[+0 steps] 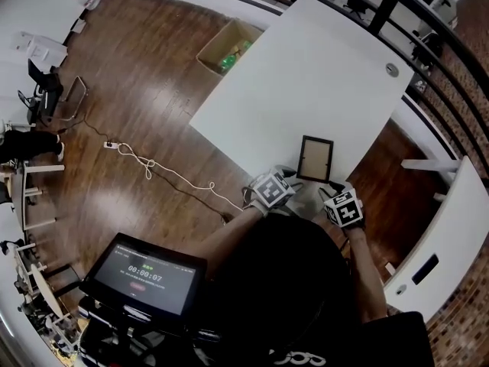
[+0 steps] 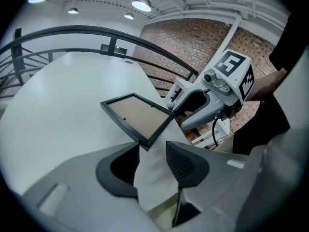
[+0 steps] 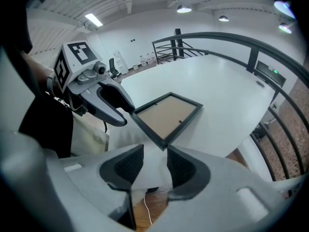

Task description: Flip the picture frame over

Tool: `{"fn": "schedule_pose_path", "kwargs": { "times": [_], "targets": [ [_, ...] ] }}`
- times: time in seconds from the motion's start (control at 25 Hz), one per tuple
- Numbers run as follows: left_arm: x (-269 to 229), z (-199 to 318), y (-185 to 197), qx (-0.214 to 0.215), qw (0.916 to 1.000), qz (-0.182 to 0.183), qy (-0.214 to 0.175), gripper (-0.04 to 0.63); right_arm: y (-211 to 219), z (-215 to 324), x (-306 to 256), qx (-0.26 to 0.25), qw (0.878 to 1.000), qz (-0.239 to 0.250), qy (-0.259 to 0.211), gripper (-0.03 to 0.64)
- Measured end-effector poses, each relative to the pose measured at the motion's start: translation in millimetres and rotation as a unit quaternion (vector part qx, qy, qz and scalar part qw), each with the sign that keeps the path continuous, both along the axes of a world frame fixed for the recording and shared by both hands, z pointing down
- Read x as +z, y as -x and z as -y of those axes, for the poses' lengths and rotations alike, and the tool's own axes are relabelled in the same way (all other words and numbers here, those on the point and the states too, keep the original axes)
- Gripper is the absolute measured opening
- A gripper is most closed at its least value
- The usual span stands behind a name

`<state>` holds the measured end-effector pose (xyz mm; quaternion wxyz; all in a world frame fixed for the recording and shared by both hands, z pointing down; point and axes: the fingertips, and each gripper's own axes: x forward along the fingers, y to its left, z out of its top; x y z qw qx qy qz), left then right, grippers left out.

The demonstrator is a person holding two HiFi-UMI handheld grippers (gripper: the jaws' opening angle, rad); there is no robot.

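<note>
A black picture frame (image 1: 315,159) lies flat on the white table (image 1: 306,75), close to its near edge, brown backing board up. My left gripper (image 1: 289,176) hovers at the frame's near left corner, and my right gripper (image 1: 334,187) at its near right corner. In the left gripper view, the frame (image 2: 137,116) has a corner just beyond the tips of the left gripper (image 2: 152,156), whose jaws stand open and touch nothing. In the right gripper view, the right gripper (image 3: 155,163) is open too, with a corner of the frame (image 3: 166,117) just ahead of it.
A cardboard box (image 1: 229,46) stands on the wood floor left of the table, and a white power cable (image 1: 153,167) trails across the floor. A screen with a timer (image 1: 145,274) is at lower left. A dark railing (image 1: 428,21) curves behind, and a second white surface (image 1: 451,235) is at right.
</note>
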<state>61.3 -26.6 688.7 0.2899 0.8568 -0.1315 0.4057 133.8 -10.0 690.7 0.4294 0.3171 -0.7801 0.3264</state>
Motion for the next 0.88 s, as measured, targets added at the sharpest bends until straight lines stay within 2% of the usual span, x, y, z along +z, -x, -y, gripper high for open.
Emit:
{"fn": "schedule_pose_path", "kwargs": {
  "times": [0.64, 0.88],
  "targets": [
    [-44, -27, 4, -0.009, 0.999, -0.014, -0.04, 0.176, 4, -20, -44, -0.003, 0.999, 0.007, -0.043, 0.133],
    [-60, -46, 5, -0.017, 0.9988, -0.023, -0.041, 0.178, 5, -34, -58, -0.005, 0.999, 0.009, -0.053, 0.133]
  ]
}}
